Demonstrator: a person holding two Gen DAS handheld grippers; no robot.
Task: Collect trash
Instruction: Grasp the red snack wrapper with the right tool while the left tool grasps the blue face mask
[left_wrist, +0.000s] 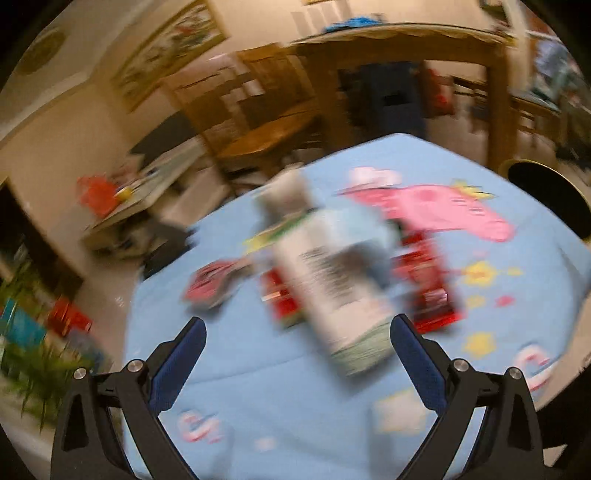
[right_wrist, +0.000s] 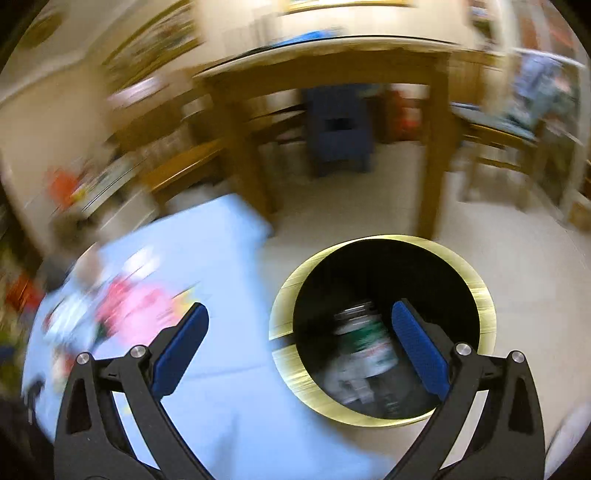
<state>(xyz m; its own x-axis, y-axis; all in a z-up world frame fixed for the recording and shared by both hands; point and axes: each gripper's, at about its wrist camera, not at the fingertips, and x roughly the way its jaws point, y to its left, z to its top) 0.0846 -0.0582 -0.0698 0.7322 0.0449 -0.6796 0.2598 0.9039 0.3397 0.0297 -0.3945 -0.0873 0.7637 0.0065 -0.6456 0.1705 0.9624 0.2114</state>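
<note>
Clearly both wide open, left tool (left_wrist: 297, 332) over blurred bottle (left_wrist: 328, 277), right tool (right_wrist: 300, 323) over bin (right_wrist: 480, 295)

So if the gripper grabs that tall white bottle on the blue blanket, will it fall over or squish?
The white bottle looks tall and narrow and already leans, so a nudge would probably tip it. Its round body would likely roll on the blue blanket. It looks like thin plastic, so probably light and a bit squishy, though the blur hides details. The left gripper has its jaws wide, not pressing on it.
</note>
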